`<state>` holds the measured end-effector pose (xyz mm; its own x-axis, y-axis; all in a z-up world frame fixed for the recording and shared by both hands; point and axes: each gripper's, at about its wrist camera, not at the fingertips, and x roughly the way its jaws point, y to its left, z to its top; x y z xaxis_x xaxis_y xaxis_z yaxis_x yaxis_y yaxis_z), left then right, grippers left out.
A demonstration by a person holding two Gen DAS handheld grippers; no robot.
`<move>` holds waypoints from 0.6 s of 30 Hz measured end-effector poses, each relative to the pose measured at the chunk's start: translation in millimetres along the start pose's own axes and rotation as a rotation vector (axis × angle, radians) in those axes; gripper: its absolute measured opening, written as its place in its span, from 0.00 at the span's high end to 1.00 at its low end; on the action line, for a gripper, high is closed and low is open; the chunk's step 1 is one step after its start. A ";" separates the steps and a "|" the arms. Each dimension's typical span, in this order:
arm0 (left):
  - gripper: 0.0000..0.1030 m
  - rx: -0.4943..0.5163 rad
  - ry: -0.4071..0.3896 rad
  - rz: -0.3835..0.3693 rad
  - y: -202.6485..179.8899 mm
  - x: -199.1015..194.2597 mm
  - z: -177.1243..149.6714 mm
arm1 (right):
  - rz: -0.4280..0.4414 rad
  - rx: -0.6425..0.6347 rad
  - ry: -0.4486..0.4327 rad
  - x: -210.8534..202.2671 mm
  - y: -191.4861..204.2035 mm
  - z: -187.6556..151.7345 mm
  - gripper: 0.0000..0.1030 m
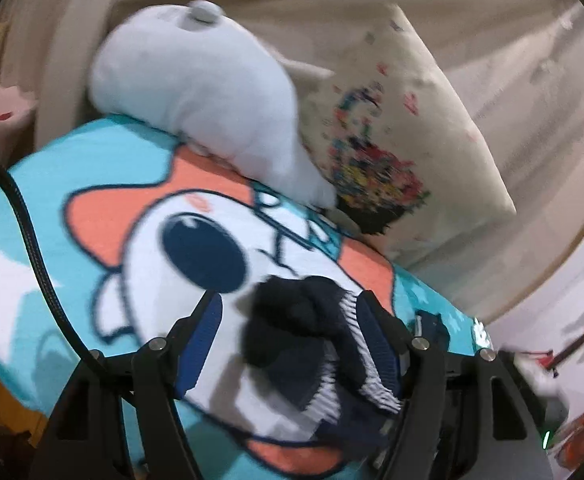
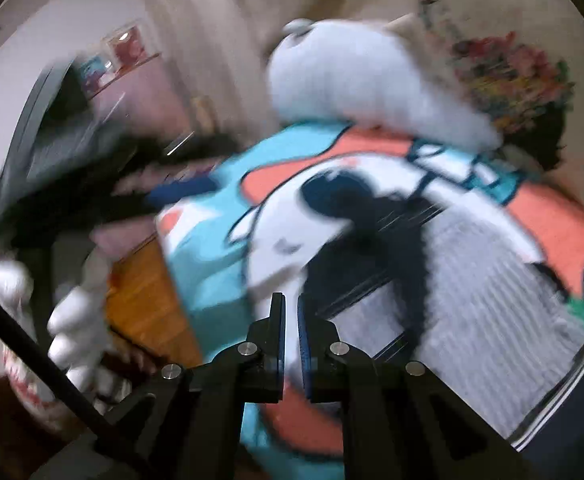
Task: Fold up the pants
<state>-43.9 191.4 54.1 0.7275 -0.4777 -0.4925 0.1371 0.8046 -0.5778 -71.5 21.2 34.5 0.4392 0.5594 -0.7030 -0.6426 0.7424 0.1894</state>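
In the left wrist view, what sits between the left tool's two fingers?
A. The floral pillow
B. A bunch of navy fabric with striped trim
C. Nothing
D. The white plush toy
B: bunched navy pants with white-striped trim sit between the left tool fingers, pressed against the right-hand pad, while the white plush toy lies far beyond.

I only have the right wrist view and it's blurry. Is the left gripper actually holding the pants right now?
Observer: No. The left gripper has its fingers wide apart, with the navy pants bunched loosely between them.
Operator: Is the cloth touching either finger?
Observer: It lies against one blue pad; the cartoon blanket shows between it and the other finger.
Operator: Which part of the pants is that?
Observer: A folded edge with a striped band, seemingly the waistband.
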 end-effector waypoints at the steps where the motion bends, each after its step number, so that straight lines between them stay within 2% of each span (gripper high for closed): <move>1: 0.33 0.010 0.012 -0.001 -6.2 7.4 -1.0 | 0.008 -0.016 0.018 1.2 6.3 -8.0 0.93; 4: 0.33 0.028 0.062 -0.023 -19.4 25.1 -7.4 | -0.062 -0.013 0.005 -15.7 3.2 -21.7 0.93; 6: 0.32 0.037 0.084 -0.042 -25.2 31.8 -13.0 | -0.180 0.084 -0.075 -50.6 -29.4 -23.8 0.81; 8: 0.31 0.026 0.105 -0.064 -28.6 37.9 -18.3 | -0.335 0.241 -0.130 -85.4 -78.6 -26.8 0.23; 10: 0.31 0.014 0.128 -0.084 -30.7 43.2 -23.0 | -0.453 0.373 -0.147 -108.2 -120.3 -31.7 0.21; 13: 0.31 0.010 0.137 -0.074 -35.0 46.1 -28.5 | -0.545 0.554 -0.099 -126.7 -181.0 -32.0 0.21; 15: 0.31 0.009 0.137 -0.072 -37.8 44.7 -30.6 | -0.580 0.607 -0.077 -128.5 -196.5 -23.9 0.21; 18: 0.31 0.017 0.134 -0.060 -41.7 40.6 -33.6 | -0.620 0.628 -0.008 -106.5 -218.7 -3.0 0.22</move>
<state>-42.7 126.6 36.3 0.6215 -0.5668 -0.5408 0.1897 0.7787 -0.5981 20.3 -201.8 65.9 0.6003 -0.0106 -0.7997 0.1756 0.9773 0.1188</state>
